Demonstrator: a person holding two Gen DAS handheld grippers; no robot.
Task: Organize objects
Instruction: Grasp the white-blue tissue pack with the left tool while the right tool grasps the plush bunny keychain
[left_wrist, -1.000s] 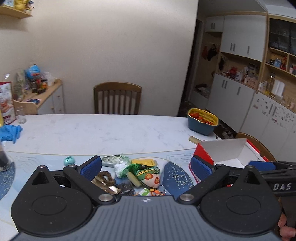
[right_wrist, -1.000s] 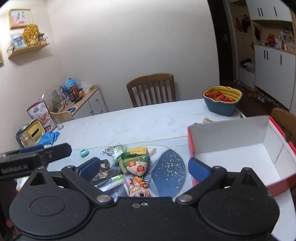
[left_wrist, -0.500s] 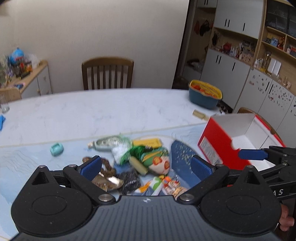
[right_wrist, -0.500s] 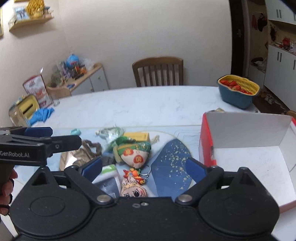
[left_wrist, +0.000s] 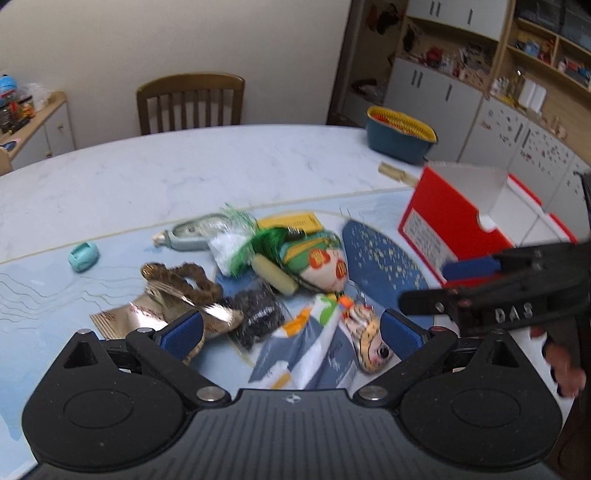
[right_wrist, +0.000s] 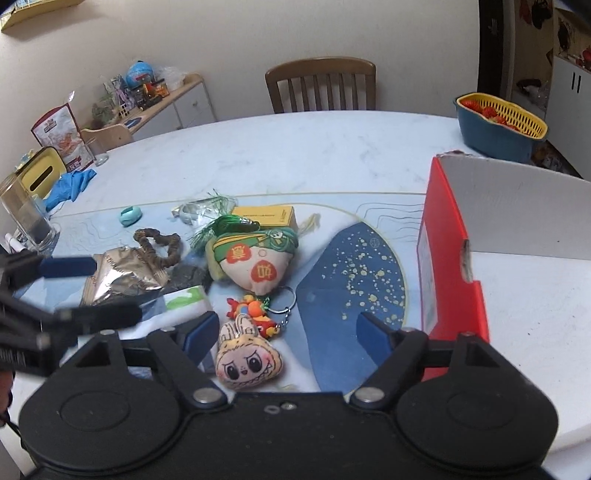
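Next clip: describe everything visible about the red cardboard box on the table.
The red box is open-topped cardboard, red outside with a pale printed label on its near side wall, plain white inside. No lid shows. It stands upright on the white table, its near lower corner at the edge of the blue mat, right of the clutter. What shows of the inside holds nothing. A small nick marks the red rim. Nothing touches it; the right tongs, closing on nothing, hover beside it.

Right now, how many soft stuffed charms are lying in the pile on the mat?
2 that I can see. The green-topped pouch charm lies mid-pile; the bunny-face plush lies nearest the camera, between the right gripper's closing fingers, untouched. More may hide under the packets.
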